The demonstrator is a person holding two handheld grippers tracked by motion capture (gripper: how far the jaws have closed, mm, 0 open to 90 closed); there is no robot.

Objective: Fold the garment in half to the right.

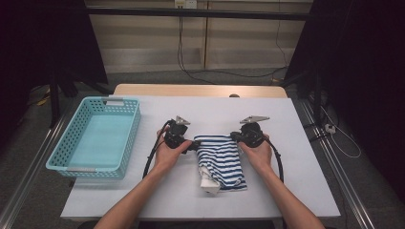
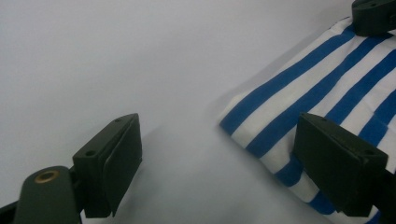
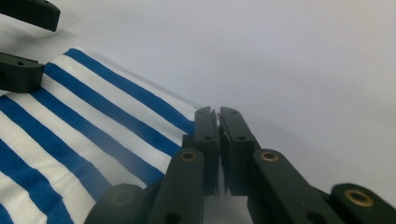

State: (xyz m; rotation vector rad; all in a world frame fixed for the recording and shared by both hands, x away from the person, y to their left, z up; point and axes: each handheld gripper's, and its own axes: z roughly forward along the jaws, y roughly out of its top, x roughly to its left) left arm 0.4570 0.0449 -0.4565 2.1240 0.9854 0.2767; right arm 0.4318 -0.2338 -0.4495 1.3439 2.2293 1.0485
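Light, limp striped cloth (image 1: 220,160) folded mid-tabletop (image 1: 296,143), likely to sag and unfold, best pinched at far corners: right tongs (image 3: 218,122) pressed together at its corner edge, left tongs (image 2: 224,154) spread astride the other.

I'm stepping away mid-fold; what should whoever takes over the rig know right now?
Right gripper: jaws shut at the far right corner of the striped cloth; whether fabric is pinched cannot be told.
Left gripper: jaws open, straddling the cloth's far left corner, not pressing.
Cloth lies partly folded on the white table; blue basket stands empty at left.
Left: close the left jaws, finish folding.
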